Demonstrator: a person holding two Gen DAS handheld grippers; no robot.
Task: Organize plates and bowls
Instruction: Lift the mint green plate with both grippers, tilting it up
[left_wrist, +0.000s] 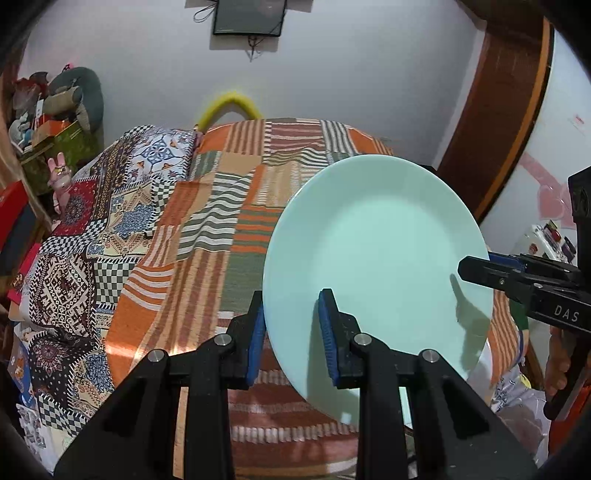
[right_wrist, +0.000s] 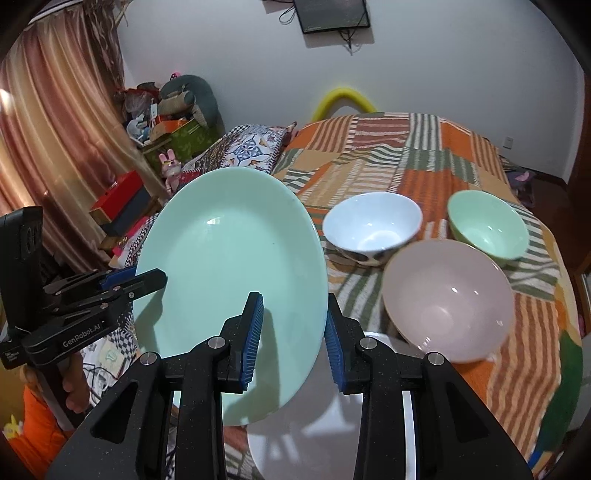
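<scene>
- Both your grippers, left (left_wrist: 291, 332) and right (right_wrist: 293, 338), straddle the round mint-green ceramic plate (right_wrist: 229, 280) rim, pads seemingly touching.
- Loosen either and it drops onto the white plate (right_wrist: 295, 435) beneath.

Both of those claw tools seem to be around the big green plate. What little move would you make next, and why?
Probably lower the round mint-green plate gently onto the white plate lying just beneath it. It hangs tilted above the striped patchwork blanket, with the left gripper and right gripper straddling opposite rims. The white, mint-green and pink bowls sit apart, so plates likely stack here.
</scene>
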